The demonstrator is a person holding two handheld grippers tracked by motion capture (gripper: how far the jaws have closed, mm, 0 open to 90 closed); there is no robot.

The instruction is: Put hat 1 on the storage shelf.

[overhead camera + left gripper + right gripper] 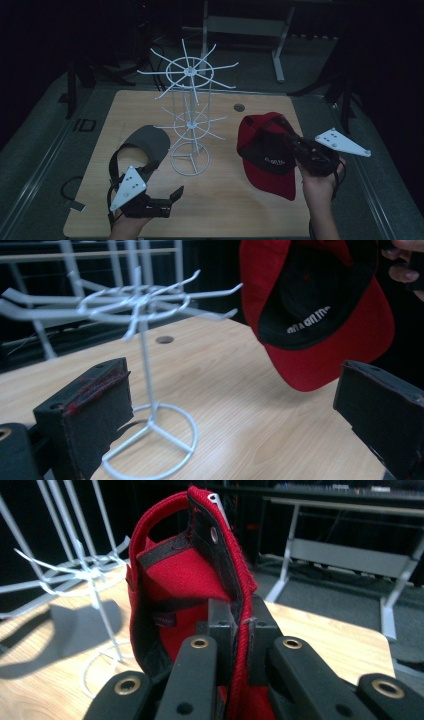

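High view shows the right gripper (294, 145) clamped on the red cap (267, 150), held up right of the rack (190, 120). Hanging it on a hook looks next, probably the lower tier. Left gripper (172, 196) waits wide apart, holding nothing, near the grey cap (147, 142), left of the rack.

Red cap (345, 340) hangs beside white wire rack (145, 365) above table (260, 415).

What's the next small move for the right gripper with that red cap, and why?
Probably carry the red cap left and up toward a free hook on the white wire rack. The right gripper is clamped on its edge, holding it clear of the table, while the left gripper is open and holds nothing.
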